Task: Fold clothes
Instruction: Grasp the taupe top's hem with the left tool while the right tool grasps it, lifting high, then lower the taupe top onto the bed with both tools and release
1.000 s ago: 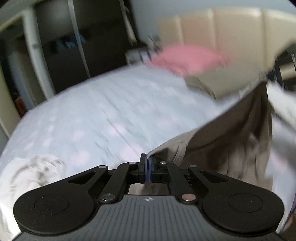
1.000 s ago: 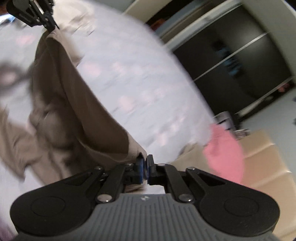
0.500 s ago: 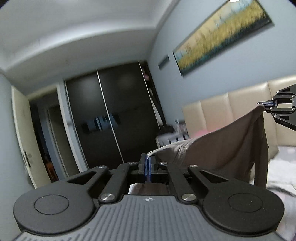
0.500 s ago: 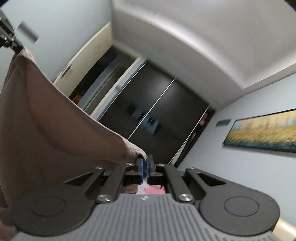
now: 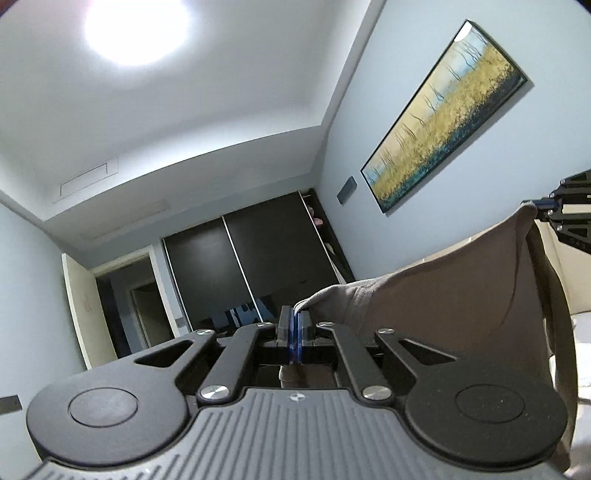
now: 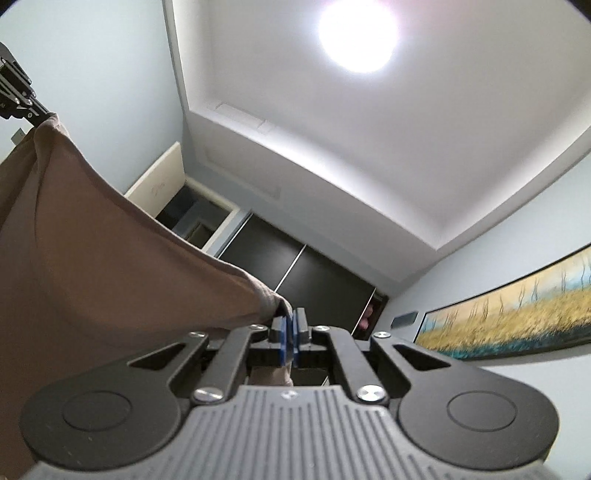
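Note:
A brown garment (image 5: 461,302) hangs stretched in the air between my two grippers. My left gripper (image 5: 294,325) is shut on one top corner of it, with cloth pinched between the blue pads. My right gripper (image 6: 291,326) is shut on the other top corner, and the brown garment (image 6: 92,258) spreads away to the left in the right wrist view. Each view shows the other gripper at the cloth's far end: the right gripper (image 5: 546,203) at the right edge, the left gripper (image 6: 35,114) at the upper left. Both cameras tilt up toward the ceiling.
A dark sliding wardrobe (image 5: 258,266) and an open doorway (image 5: 125,306) stand ahead. A framed landscape painting (image 5: 443,118) hangs on the blue wall. A ceiling lamp (image 6: 356,35) glares overhead. A strip of pale headboard and bedding (image 5: 580,314) shows at the right edge.
Both grippers have lifted the brown garment off the bed and tilted upward; the views swung from the bedspread to the wardrobe and now the ceiling. The cloth stays pinched at both corners.

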Available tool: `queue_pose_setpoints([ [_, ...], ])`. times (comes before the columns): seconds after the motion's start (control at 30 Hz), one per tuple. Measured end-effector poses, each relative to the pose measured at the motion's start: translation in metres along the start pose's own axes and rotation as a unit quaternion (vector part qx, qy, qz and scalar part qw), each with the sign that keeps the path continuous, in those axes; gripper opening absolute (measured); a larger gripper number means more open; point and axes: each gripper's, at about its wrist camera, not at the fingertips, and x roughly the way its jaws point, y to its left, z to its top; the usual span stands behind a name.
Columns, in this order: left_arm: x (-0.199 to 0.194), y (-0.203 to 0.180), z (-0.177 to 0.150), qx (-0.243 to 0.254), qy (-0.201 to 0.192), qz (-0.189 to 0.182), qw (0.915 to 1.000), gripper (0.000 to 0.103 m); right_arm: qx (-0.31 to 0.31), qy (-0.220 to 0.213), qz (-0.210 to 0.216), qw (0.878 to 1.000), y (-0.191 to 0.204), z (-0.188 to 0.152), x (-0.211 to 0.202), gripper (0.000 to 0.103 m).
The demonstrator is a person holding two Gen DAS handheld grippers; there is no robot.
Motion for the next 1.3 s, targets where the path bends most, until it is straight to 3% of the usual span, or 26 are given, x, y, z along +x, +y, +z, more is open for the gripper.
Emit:
queue_pose_setpoints([
  [0.1,0.011,-0.003,-0.011,0.008,0.020,-0.001,0.9998,0.000,0.008,0.012,0.013,1.000,0.004,-0.005,0.003,0.004],
  [0.3,0.047,-0.002,-0.058,0.001,0.096,-0.020,0.9952,0.000,0.012,0.059,0.042,0.997,0.028,-0.035,0.021,0.004],
  [0.67,0.163,-0.002,-0.178,-0.020,0.236,-0.049,0.9704,0.000,0.018,0.191,0.116,0.975,0.104,-0.139,0.108,0.004],
  [0.9,0.234,-0.018,-0.276,-0.030,0.326,-0.070,0.9422,0.000,0.019,0.289,0.149,0.946,0.165,-0.229,0.176,0.004],
  [1.2,0.302,-0.032,-0.397,-0.064,0.438,-0.095,0.8916,0.000,0.028,0.415,0.191,0.889,0.236,-0.349,0.253,0.004],
  [1.3,0.312,-0.037,-0.423,-0.071,0.460,-0.093,0.8801,0.000,0.034,0.445,0.203,0.871,0.256,-0.380,0.270,0.004],
])
